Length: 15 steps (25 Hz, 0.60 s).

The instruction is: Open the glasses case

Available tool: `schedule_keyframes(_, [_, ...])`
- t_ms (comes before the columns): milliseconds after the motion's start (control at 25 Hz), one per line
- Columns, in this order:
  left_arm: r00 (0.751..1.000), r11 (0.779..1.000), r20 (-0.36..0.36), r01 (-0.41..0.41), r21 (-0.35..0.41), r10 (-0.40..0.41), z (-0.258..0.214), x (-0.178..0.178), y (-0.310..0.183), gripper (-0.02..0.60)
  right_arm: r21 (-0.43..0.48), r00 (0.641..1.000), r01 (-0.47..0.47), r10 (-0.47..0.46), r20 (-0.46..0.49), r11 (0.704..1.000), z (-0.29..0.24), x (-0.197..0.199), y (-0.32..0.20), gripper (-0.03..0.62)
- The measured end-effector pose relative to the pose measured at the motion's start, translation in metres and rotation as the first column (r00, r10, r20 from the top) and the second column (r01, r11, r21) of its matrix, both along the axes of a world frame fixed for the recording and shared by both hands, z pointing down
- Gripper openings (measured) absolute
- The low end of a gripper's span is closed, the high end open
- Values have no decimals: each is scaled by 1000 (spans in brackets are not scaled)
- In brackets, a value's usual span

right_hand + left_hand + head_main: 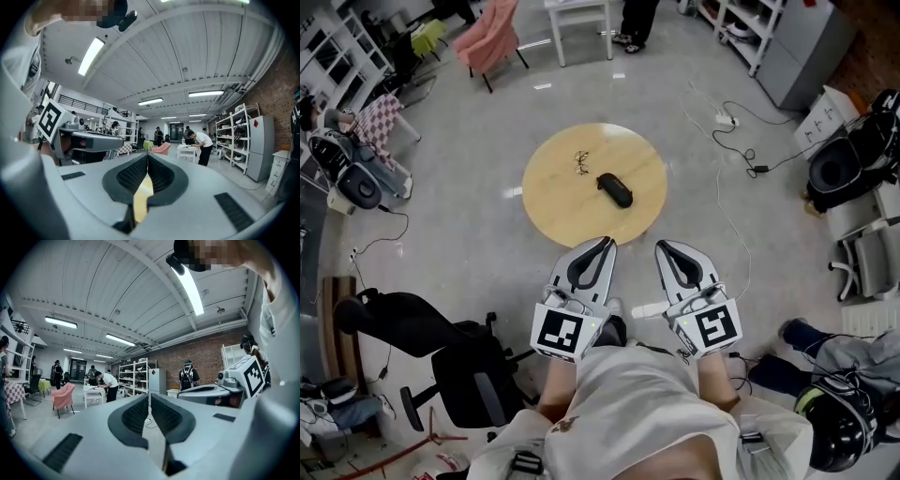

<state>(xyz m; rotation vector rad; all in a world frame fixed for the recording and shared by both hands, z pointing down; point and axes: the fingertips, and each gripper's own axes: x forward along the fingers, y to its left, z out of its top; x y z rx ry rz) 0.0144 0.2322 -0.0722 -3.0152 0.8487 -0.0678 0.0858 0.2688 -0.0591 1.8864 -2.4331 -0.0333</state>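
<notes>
A black glasses case (615, 189) lies closed near the middle of a small round wooden table (553, 202), with a pair of glasses (580, 162) just left of it. My left gripper (608, 244) and right gripper (661, 247) hover side by side at the table's near edge, short of the case, both shut and empty. In the left gripper view the left gripper (149, 397) points level across the room, jaws together. The right gripper (147, 157) looks the same in its own view. Neither gripper view shows the case.
A black office chair (441, 361) stands at my left and a helmet (838, 427) lies at lower right. Cables (733, 131) run across the grey floor beyond the table. A pink chair (490, 37) and white shelving (748, 28) stand farther off. People stand at shelves (133, 376) in the distance.
</notes>
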Motion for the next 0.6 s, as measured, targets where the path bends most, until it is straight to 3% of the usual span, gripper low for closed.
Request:
schedule_keyframes(120, [999, 999, -16, -32, -2, 32, -3, -23, -26, 35, -7, 1000, -22, 22, -15, 1000, -2, -26, -26, 20])
schedule_keyframes(600, [996, 996, -26, -85, -22, 84, 8, -24, -110, 35, -33, 995, -86, 84, -59, 996, -1, -27, -104, 20])
